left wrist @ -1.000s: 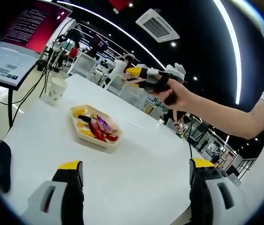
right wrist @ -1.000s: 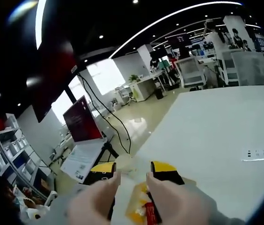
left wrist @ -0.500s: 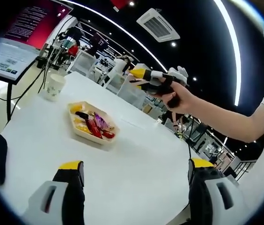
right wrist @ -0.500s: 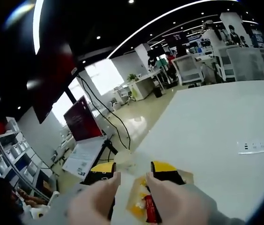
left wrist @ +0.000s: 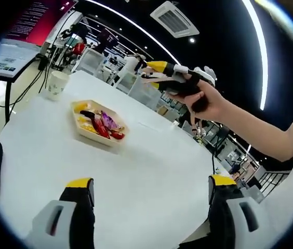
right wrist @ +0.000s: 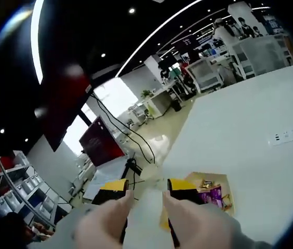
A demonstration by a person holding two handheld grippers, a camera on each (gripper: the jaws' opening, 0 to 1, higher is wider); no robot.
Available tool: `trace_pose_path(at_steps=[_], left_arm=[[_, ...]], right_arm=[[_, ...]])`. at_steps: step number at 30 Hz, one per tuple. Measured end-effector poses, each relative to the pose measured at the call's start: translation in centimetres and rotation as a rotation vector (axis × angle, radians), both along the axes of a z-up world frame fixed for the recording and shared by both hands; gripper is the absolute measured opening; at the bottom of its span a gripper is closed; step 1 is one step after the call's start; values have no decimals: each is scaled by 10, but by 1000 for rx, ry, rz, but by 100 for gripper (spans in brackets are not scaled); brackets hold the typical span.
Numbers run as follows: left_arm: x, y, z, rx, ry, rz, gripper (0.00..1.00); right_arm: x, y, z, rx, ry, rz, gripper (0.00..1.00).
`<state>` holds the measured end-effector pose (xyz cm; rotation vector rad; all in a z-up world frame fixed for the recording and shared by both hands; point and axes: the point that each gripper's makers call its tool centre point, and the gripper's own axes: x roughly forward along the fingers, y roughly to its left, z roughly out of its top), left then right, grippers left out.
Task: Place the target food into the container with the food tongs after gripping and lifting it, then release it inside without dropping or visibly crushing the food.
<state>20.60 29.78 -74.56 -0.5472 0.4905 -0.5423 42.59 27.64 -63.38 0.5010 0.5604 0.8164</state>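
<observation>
approach stage, by my read: nothing gripped or lifted yet. left claw (left wrist: 149,194) spread wide, empty, hovering low over the white worktop (left wrist: 151,171), jaws well apart at either side of the left gripper view. right claw (left wrist: 150,77) held high in a hand (left wrist: 209,101) above the far side of the worktop, yellow tips pointing toward the tray; in the right gripper view its own tips (right wrist: 145,185) stand a narrow gap apart with nothing between them, fingers (right wrist: 107,218) blurred in close beneath, so slightly parted and empty. the food sits in a shallow beige tray (left wrist: 87,132) near the middle of the worktop: red, purple and yellow wrapped pieces (left wrist: 101,124), heaped together, touching. from the right gripper view the tray (right wrist: 224,181) lies just beyond the right jaw, below it. no tongs seen anywhere, and which piece is the target i cannot tell; whether the tray is source or destination is also unclear. next move, as i judge it: bring the right claw down over the tray, line up on one piece, close gently since wrappers look soft. paper cup (left wrist: 56,84) stands at the far left edge, patterned, print too small to read. a monitor (left wrist: 11,52) off the worktop shows a red screen with pale text lines, illegible. wrappers carry no legible brand. socket strip (right wrist: 292,134) lies flat on the worktop, well apart from the tray.
</observation>
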Motion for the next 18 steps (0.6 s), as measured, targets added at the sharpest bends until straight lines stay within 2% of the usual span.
trace_pose_path(at_steps=[5, 11, 15, 18], left_arm=[[6, -5, -4, -1, 19, 14, 91], [12, -14, -2, -3, 13, 53, 91], [15, -20, -3, 1, -7, 70, 91], [16, -24, -3, -16, 0, 75, 91]], right_arm=[[-13, -23, -5, 22, 17, 4, 29], [-31, -49, -10, 11, 26, 34, 30], [-41, -58, -10, 3, 18, 60, 30], [-49, -63, -10, 1, 20, 60, 30]])
